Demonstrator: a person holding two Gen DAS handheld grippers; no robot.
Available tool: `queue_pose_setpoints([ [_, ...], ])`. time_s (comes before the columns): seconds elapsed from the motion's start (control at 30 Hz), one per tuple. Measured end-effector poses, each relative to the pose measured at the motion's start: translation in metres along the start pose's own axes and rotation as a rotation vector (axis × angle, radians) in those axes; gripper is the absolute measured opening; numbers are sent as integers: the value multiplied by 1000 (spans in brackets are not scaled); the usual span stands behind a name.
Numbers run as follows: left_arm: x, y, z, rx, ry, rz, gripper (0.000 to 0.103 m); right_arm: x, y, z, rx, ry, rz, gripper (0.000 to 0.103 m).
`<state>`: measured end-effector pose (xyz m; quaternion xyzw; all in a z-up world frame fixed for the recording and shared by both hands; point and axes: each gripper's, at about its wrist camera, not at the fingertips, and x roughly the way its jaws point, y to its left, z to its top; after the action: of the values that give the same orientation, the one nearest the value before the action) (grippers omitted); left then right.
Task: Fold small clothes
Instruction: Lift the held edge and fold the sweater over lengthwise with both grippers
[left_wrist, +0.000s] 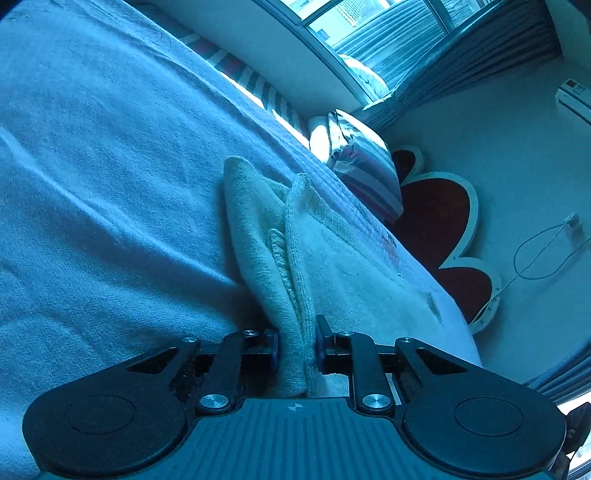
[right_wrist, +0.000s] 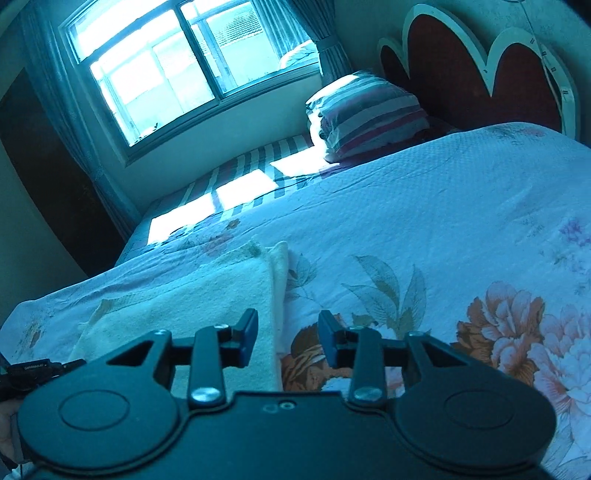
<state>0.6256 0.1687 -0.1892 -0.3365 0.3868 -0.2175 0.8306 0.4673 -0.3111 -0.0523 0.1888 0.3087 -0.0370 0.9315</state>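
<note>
A small cream towel (left_wrist: 273, 236) lies on the bed. My left gripper (left_wrist: 297, 347) is shut on its near folded edge, and the layers stand up between the pads. In the right wrist view the same towel (right_wrist: 207, 295) lies folded flat on the floral bedspread, left of centre. My right gripper (right_wrist: 288, 336) is open and empty, held just above the towel's right edge, its left finger (right_wrist: 248, 332) over the cloth.
The floral bedspread (right_wrist: 424, 229) covers the bed. A striped pillow (right_wrist: 369, 114) lies at the head, by a red and white headboard (right_wrist: 480, 66). A window (right_wrist: 177, 62) and wall run along the bed's far side. A cable (left_wrist: 539, 254) hangs on the wall.
</note>
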Motion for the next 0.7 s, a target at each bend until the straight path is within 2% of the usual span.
queue_pose_setpoints([
  [0.1, -3, -2, -2, 34, -15, 11, 20, 3, -14, 1, -5, 6, -124, 39],
  [0.2, -8, -9, -1, 77, -9, 49, 19, 2, -27, -2, 3, 12, -172, 39],
  [0.23, -7, -12, 1, 78, -6, 62, 15, 0, -32, -3, 13, 9, -174, 39],
  [0.43, -9, -42, 12, 125, 5, 160, 13, -7, -58, -7, 50, -5, -174, 42],
  [0.6, -19, -105, 21, 180, -42, 235, 13, -7, -88, -1, 59, -16, -149, 42],
  [0.7, -11, -159, 21, 251, -49, 293, 12, -5, -114, 4, 65, -18, -129, 42],
])
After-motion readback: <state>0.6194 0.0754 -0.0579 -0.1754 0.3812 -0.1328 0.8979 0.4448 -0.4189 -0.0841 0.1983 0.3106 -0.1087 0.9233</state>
